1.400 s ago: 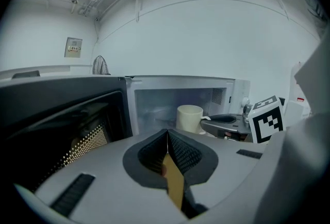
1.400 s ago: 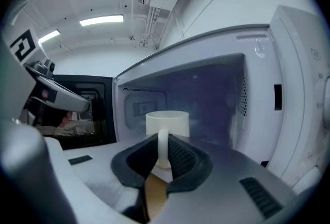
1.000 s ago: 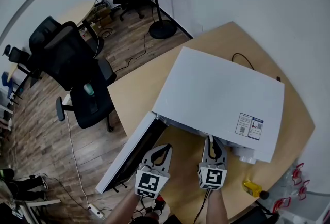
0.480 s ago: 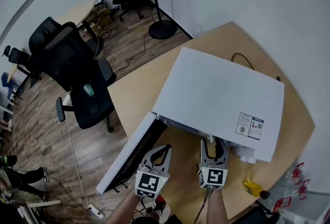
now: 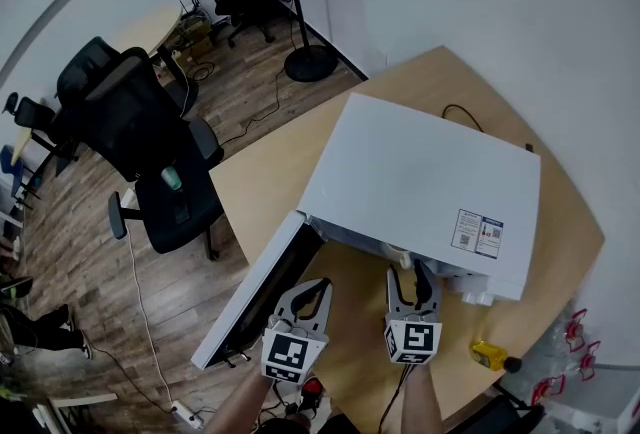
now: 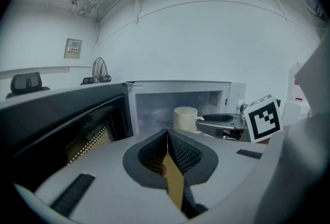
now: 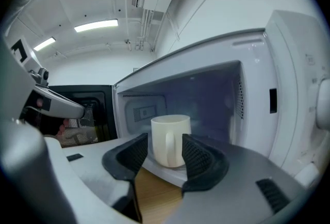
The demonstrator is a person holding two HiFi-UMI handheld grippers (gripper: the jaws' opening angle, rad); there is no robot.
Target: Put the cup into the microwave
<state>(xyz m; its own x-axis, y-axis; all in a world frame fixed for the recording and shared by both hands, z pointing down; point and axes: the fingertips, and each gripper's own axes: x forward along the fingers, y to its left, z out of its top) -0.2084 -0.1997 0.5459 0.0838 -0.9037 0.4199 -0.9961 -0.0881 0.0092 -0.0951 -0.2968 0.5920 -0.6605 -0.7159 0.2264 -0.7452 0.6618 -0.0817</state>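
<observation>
The white microwave (image 5: 430,182) sits on the wooden table (image 5: 260,182) with its door (image 5: 255,297) swung open to the left. A cream cup (image 7: 170,140) stands upright on the cavity floor near the front, handle toward me; it also shows as the cup (image 6: 185,118) in the left gripper view. My right gripper (image 5: 413,277) reaches into the opening. Its jaws have just been opening and now stand wide, the cup between the fingertips (image 7: 198,156) with a small gap on each side. My left gripper (image 6: 167,138) hangs before the opening, shut and empty.
Black office chairs (image 5: 130,112) and a standing fan (image 5: 300,52) are on the wooden floor beyond the table. A yellow object (image 5: 488,356) lies at the table's right front edge. A black cable (image 5: 465,112) runs behind the microwave.
The right gripper's jaws have spread apart at the microwave's opening. Both hands stay in place; the head view has shifted slightly.
</observation>
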